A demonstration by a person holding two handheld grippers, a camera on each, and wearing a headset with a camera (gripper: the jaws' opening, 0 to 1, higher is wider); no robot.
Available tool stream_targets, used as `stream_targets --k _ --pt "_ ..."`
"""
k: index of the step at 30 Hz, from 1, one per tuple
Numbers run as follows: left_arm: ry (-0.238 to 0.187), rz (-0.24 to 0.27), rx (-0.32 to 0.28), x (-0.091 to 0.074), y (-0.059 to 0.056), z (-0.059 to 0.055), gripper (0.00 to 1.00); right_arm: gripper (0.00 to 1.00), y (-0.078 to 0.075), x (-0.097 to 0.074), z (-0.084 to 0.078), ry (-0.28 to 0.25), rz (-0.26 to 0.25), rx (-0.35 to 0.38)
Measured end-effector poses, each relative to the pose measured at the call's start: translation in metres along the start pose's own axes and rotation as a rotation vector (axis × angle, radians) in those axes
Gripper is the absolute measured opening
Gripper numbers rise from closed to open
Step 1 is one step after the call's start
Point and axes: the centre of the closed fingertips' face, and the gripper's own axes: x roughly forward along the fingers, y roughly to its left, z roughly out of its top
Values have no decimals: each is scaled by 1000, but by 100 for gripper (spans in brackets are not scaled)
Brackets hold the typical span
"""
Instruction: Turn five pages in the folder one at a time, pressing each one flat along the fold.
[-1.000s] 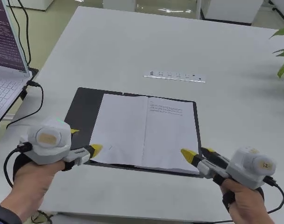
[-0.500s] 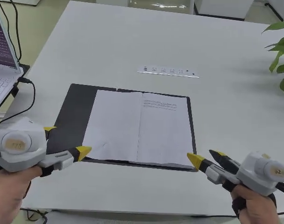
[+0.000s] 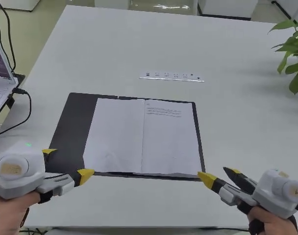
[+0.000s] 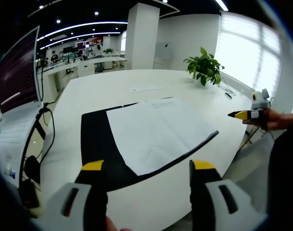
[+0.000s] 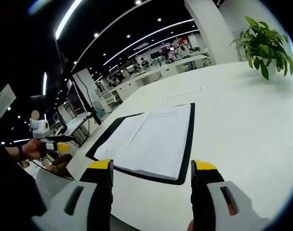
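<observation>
Folder (image 3: 73,132) lay open at frame centre, pages (image 3: 163,142) flat. Left gripper (image 3: 68,162) and right gripper (image 3: 218,174), jaws spread and empty, flanked its lower corners; turned-page count indeterminate, no page in hand

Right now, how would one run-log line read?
folder: open flat | left gripper: open, by near left corner | right gripper: open, by near right corner | pages: none gripped

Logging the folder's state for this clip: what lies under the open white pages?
The black folder cover lies under the pages: a wide strip shows at their left, a thin edge at right and front. Its middle is hidden by the pages.
</observation>
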Motion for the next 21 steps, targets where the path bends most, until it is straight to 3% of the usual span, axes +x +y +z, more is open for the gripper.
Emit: stream_targets --k 21 --pt "23 -69 40 24 -27 12 68 64 -10 -4 -7 0 -9 47"
